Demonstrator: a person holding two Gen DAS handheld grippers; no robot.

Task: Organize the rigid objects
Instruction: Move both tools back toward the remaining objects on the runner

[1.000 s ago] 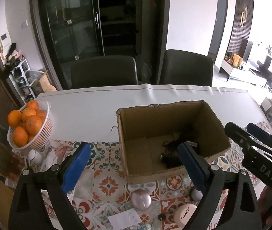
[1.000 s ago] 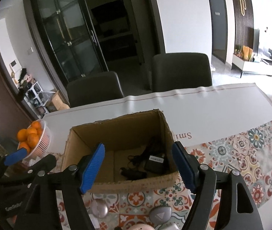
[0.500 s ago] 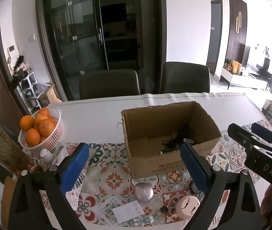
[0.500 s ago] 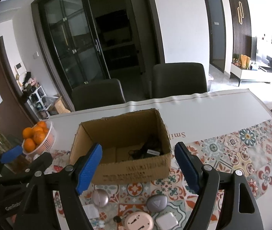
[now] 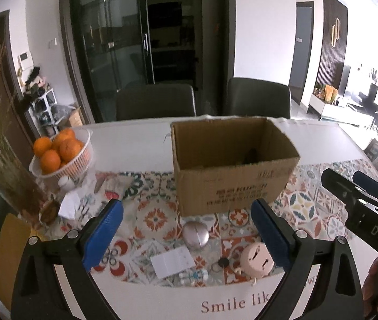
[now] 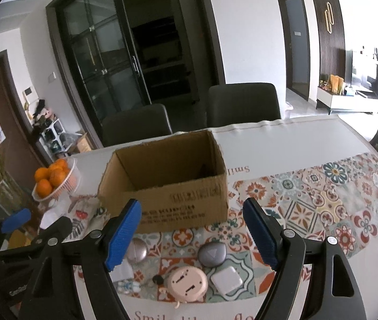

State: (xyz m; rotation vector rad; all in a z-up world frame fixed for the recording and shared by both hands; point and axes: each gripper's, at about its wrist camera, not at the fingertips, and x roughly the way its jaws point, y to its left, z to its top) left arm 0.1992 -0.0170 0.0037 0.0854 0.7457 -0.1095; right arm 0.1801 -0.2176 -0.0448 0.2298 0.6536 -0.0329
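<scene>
An open cardboard box (image 5: 231, 165) (image 6: 167, 184) stands on the patterned table mat; something dark lies inside, mostly hidden. In front of it lie a silver round case (image 5: 195, 234) (image 6: 135, 250), a pink round device (image 5: 255, 261) (image 6: 186, 282), a grey rounded case (image 6: 212, 250), a white square case (image 6: 226, 278), a white card (image 5: 171, 262) and a small black piece (image 5: 223, 261). My left gripper (image 5: 186, 236) is open and empty above these items. My right gripper (image 6: 191, 236) is open and empty too; it also shows at the right edge of the left wrist view (image 5: 359, 194).
A white basket of oranges (image 5: 60, 152) (image 6: 55, 181) stands at the left, with a vase of dried flowers (image 5: 7, 176) and crumpled paper (image 5: 68, 205) near it. Two dark chairs (image 5: 156, 104) stand behind the table. The table's near edge runs below the items.
Both grippers have pulled back and lowered away from the box. The small items in front of the box have come into fuller view, and the box's inside is now mostly hidden.
</scene>
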